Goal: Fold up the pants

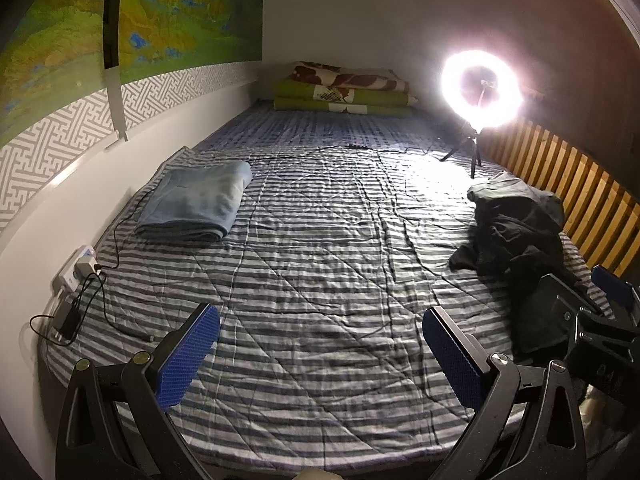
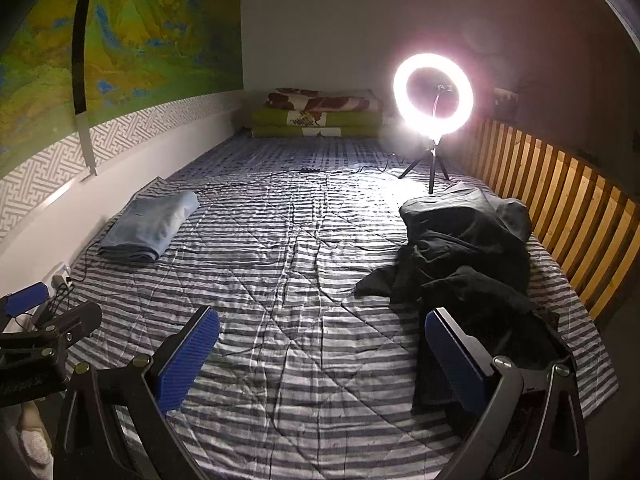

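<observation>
Dark pants lie crumpled in a heap on the right side of the striped bed cover, close to the wooden rail; the same pants show at the right of the left wrist view. My right gripper stands open above the bed's near edge, its right finger just in front of the heap's near end. My left gripper is open over bare cover, left of the pants, holding nothing. Each gripper shows at the edge of the other's view.
A folded light-blue cloth lies at the left by the wall. A lit ring light on a tripod stands at the far right, its cable crossing the bed. Folded bedding is stacked at the far end. A power strip with chargers sits at the left edge.
</observation>
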The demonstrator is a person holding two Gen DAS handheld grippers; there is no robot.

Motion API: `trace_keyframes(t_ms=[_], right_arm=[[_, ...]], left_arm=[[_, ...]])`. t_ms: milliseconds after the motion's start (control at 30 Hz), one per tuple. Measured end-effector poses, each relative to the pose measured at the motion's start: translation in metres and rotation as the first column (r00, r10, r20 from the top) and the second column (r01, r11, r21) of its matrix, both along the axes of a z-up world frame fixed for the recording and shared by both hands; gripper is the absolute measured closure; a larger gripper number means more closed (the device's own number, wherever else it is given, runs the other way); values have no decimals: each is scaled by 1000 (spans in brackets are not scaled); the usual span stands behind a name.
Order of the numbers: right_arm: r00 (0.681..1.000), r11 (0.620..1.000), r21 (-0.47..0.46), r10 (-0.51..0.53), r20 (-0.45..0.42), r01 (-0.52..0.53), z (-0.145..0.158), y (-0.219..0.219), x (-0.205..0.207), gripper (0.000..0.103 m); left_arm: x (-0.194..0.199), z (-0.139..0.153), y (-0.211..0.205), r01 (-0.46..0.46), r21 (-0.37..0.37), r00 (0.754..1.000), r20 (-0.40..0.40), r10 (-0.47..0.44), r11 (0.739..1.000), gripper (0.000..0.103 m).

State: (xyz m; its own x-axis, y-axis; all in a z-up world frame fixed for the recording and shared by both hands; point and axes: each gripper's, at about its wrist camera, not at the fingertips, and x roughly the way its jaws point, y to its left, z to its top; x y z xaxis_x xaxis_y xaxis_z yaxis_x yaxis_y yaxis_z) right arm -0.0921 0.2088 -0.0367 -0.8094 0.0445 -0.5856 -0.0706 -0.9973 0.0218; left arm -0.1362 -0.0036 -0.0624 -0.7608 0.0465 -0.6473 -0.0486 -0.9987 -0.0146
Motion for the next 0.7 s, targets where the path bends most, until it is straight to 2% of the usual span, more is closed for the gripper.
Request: trace_keyframes(t_ms=[400, 700], right_arm=[[1000, 1000, -5, -10, 26, 10, -13, 9, -45, 1], [999, 1000, -4, -25, 43, 25, -22, 20, -62, 1]], left_arm=[[-46, -13, -1, -24, -17, 999, 22, 24, 1000, 0], [-74, -29, 4, -26, -9, 998, 52, 26, 1000, 0]])
